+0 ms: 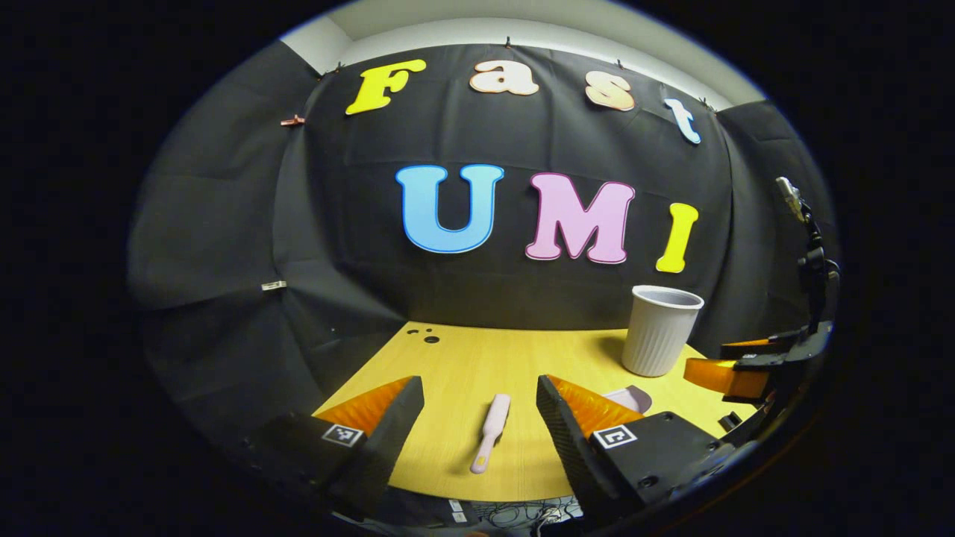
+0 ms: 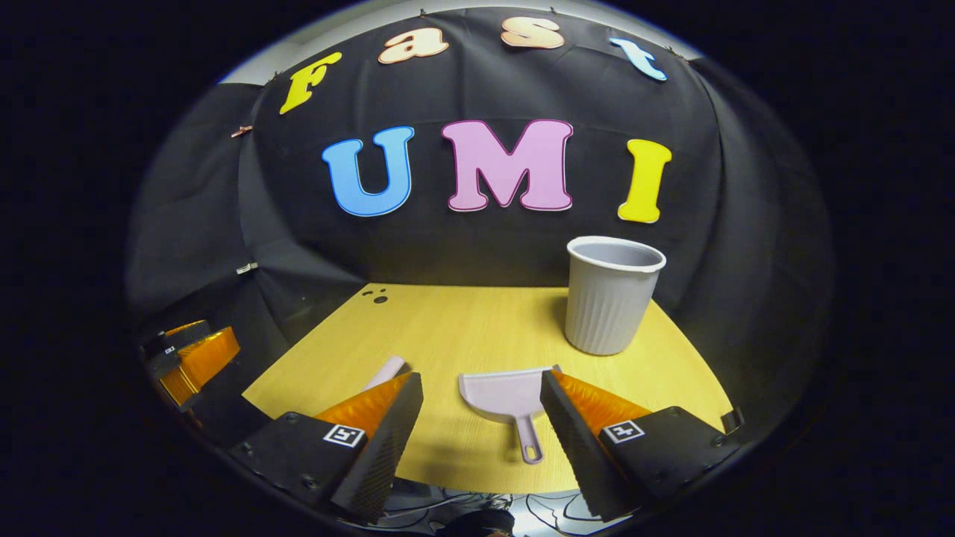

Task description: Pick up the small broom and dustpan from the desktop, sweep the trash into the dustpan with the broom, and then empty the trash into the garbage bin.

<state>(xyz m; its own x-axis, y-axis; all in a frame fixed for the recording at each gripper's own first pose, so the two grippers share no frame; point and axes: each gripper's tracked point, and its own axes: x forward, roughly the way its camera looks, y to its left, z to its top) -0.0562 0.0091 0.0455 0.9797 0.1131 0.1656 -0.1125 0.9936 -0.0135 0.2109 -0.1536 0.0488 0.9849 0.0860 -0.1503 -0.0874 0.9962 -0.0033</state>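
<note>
The small pale-pink plastic broom [image 1: 490, 432] lies flat on the yellow wood-grain desktop [image 1: 477, 358], its long axis running away from the near edge; in the right gripper view only its far tip [image 2: 384, 371] is visible. The pale lilac plastic dustpan [image 2: 507, 399] lies flat on the same desktop to the right of the broom, apart from it, with its scoop mouth facing the far wall and its looped handle pointing toward the near edge. The light grey ribbed plastic garbage bin [image 2: 610, 296] stands upright and open-topped behind the dustpan, near the far right of the desktop.
</note>
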